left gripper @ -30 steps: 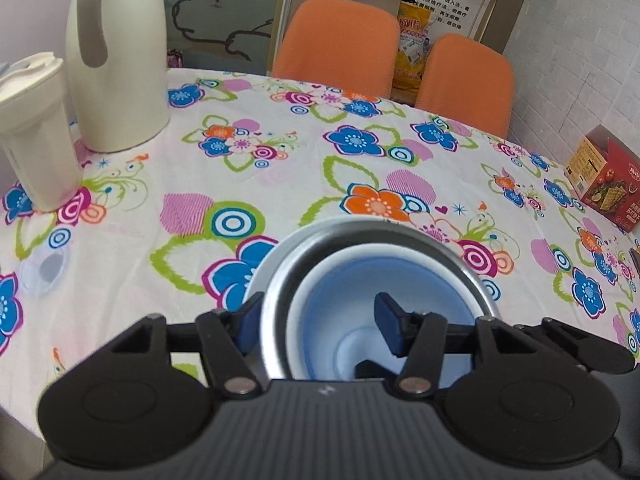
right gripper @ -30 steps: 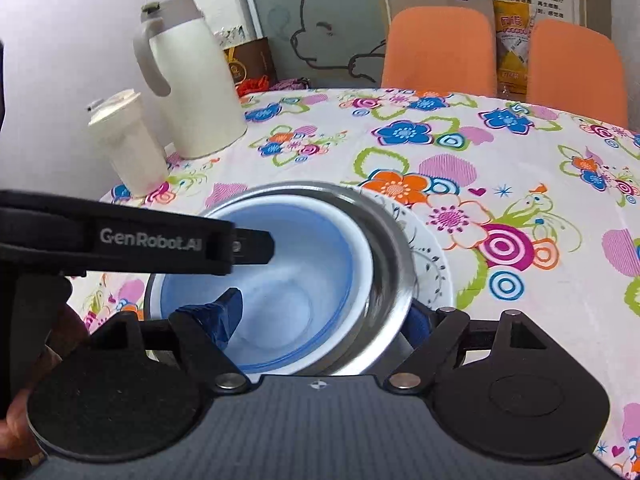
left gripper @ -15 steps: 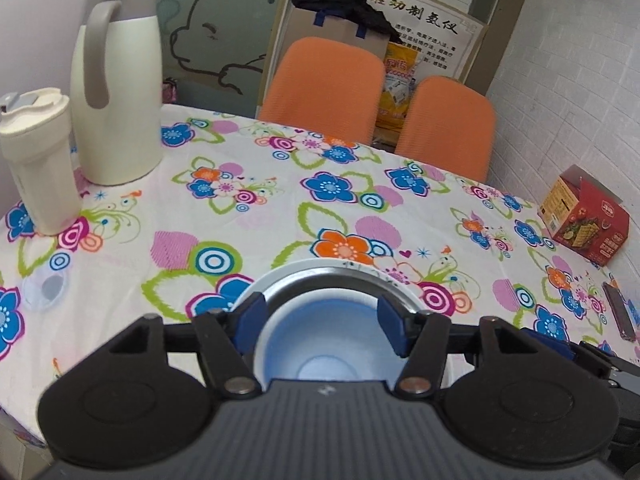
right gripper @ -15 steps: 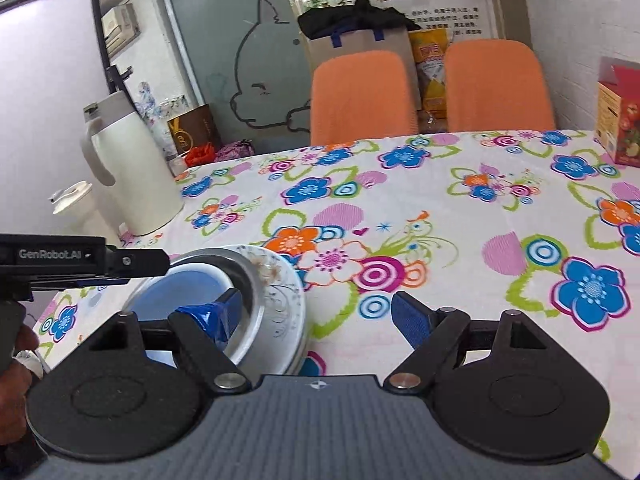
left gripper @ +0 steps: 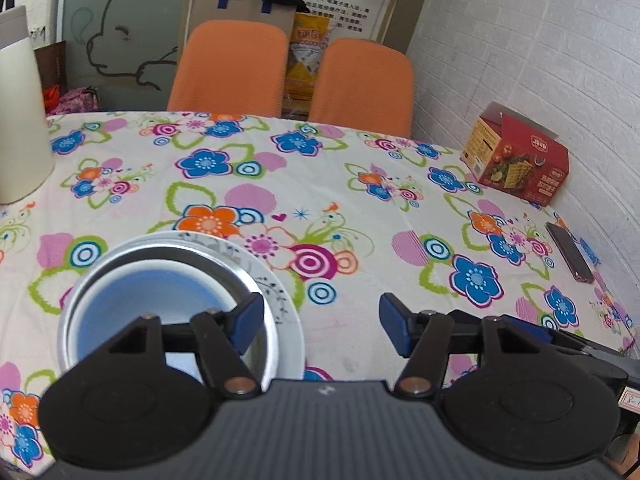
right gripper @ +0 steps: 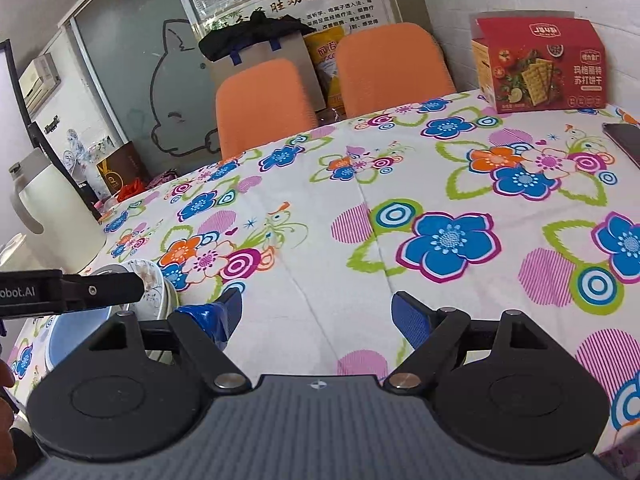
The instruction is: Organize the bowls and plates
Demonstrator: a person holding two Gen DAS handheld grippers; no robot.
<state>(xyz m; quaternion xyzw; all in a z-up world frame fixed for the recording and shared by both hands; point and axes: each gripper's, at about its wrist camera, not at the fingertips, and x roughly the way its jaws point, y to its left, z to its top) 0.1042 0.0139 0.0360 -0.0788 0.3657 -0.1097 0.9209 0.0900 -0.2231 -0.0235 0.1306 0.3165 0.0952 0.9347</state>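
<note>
Blue bowl [left gripper: 144,304] is sitting upright, mouth facing up, nested inside a metal bowl [left gripper: 256,280], which is resting on a patterned plate [left gripper: 286,320] at the near left of the flowered surface [left gripper: 360,200]. Being round, the stack is showing no long axis. Left claw [left gripper: 320,320] is standing wide and gripping nothing, its left fingertip [left gripper: 246,318] hovering over the bowls. Right claw [right gripper: 316,320] is also standing wide and gripping nothing, just right of the plate [right gripper: 154,292].
</note>
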